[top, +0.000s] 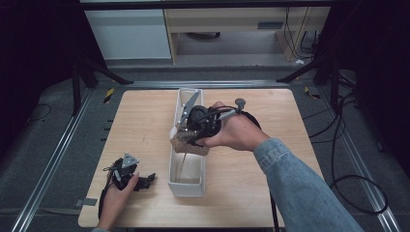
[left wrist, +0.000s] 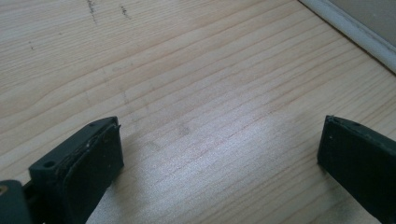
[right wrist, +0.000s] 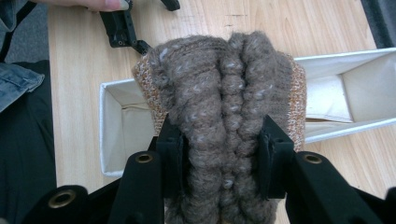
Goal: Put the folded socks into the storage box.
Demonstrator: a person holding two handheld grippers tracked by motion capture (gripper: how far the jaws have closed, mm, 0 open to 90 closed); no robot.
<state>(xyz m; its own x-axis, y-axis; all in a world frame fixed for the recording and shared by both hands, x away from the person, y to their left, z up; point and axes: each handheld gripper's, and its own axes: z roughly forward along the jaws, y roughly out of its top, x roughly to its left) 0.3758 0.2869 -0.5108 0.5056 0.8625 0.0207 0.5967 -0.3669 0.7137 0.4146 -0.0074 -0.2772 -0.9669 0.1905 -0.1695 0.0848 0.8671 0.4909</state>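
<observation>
The right gripper (right wrist: pixel 219 154) has its two black jaws pressed against a folded brown knitted piece (right wrist: pixel 224 107), perhaps a woollen sock or glove; the blur makes it hard to say which. The jaws stand partly open, only as wide as the bundle between them. The knitted piece hangs directly above the white fabric box (top: pixel 185 186), over the middle of its long opening, and in the high view it (top: pixel 186 142) seems to touch the near part of the box's rim. The left gripper (top: pixel 145 181) rests on the wooden table (top: pixel 145 125), to the left of the box and near its front end. Its jaws are wide apart with nothing between them, only bare wood.
</observation>
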